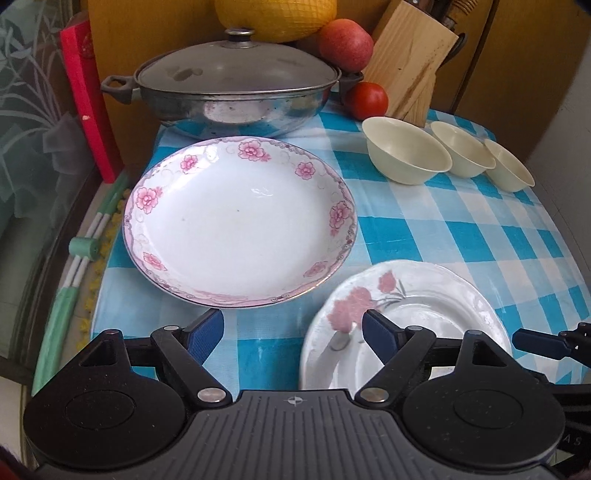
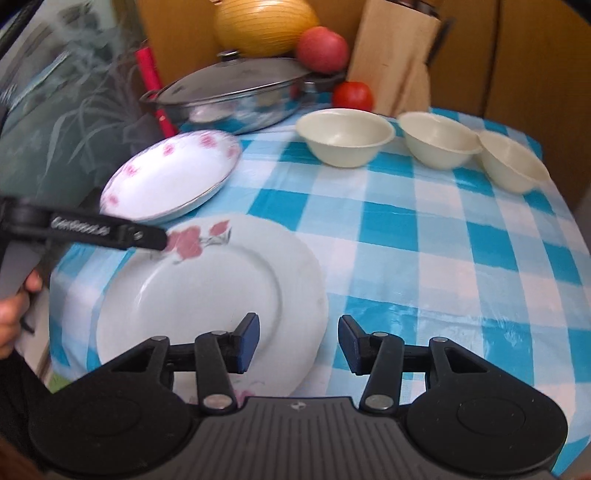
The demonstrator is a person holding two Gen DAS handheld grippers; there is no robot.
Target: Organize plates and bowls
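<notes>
Not much to read from my end tbh. Left gripper (image 2: 162, 240) arm, left edge of right wrist view, has white lettering but too blurred to make out. Lower right of left wrist view, letters "AS" on the black housing (image 1: 574, 441), rest cut off. Nothing else legible.

In the right wrist view the deep flowered plate (image 2: 170, 177) beside the pot (image 2: 236, 99) is smeared by motion, so its rim pattern cannot be read. The left gripper (image 2: 162, 240) enters there from the left edge, only one arm of it showing, with blurred lettering. Behind the pot, the yellow fruit (image 1: 275, 18) and the knife block (image 1: 410, 62) are cut by the top edge. In front of the pot, the flat plate (image 1: 424, 310) is partly covered by the gripper body.
</notes>
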